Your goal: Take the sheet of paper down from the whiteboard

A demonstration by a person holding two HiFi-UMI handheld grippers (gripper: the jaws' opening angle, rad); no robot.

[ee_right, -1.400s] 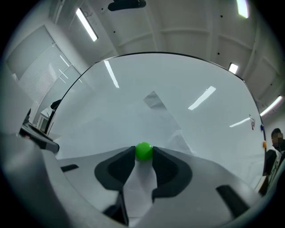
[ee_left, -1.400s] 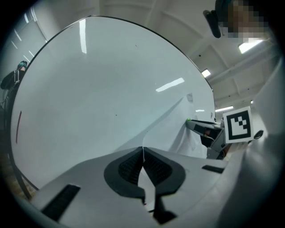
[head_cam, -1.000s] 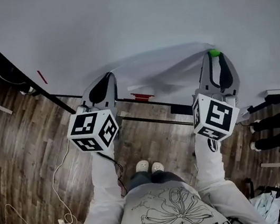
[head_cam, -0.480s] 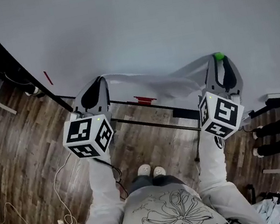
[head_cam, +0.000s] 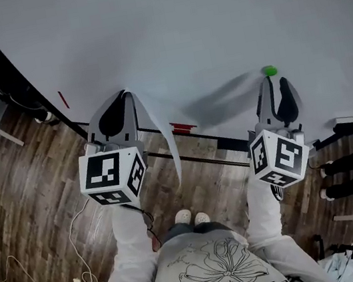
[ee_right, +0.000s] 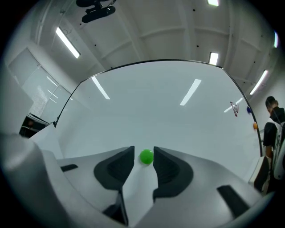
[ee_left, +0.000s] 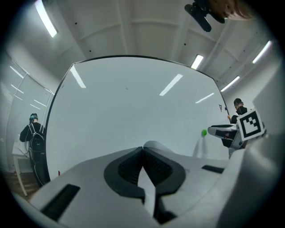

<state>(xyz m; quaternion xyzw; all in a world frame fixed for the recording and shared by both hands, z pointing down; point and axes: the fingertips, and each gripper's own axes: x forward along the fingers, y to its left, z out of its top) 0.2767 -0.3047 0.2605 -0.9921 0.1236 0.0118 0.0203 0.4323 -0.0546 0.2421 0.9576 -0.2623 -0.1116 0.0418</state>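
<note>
Bare whiteboard (head_cam: 177, 29) all round one green magnet (ee_right: 146, 156)

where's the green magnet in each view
Head view: green magnet, upper right on the whiteboard, just beyond the right gripper's tips.
Left gripper view: green magnet at right, beside the right gripper.
Right gripper view: green magnet centre, between its opening jaws, ungripped.
Shared landmark: the whiteboard.

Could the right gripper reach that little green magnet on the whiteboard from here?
Probably yes. The green magnet sits on the whiteboard just ahead of the right gripper, whose opening jaws have nothing between them. The sheet of paper hangs from the left gripper.
</note>
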